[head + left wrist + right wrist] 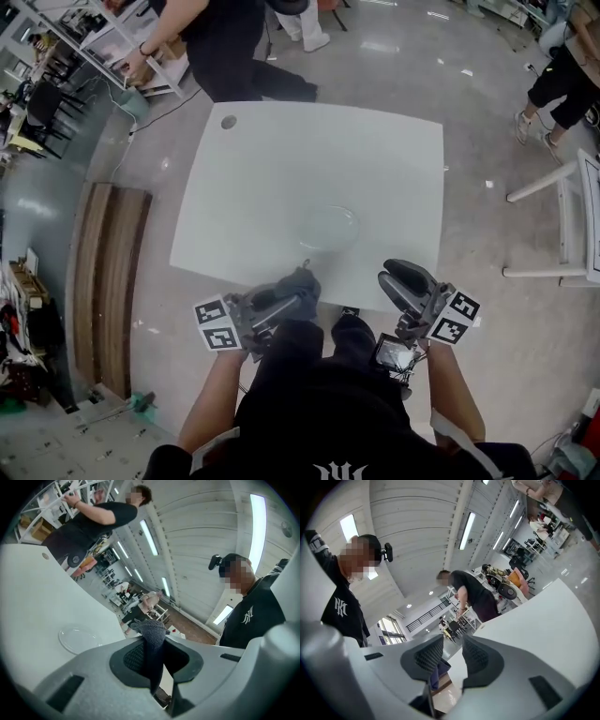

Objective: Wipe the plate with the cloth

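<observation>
A clear glass plate [328, 228] rests on the white table [281, 169], towards its near edge; in the left gripper view the plate [78, 639] lies to the left of the jaws. My left gripper [298, 292] hovers over the table's near edge, shut on a dark grey cloth [302, 279]. The cloth [152, 632] stands up between the pads, and the left gripper [154, 660] is tilted upwards. My right gripper [401, 279] is held just off the near edge, right of the plate. Its jaws stand apart with nothing between them, and the right gripper [452, 657] also tilts upwards.
A person [225, 47] leans on a shelf beyond the table's far side. Another person [562, 75] stands at the far right. A white chair [572, 216] is to the right and a wooden bench [108, 281] to the left. The table has a cable hole [229, 122].
</observation>
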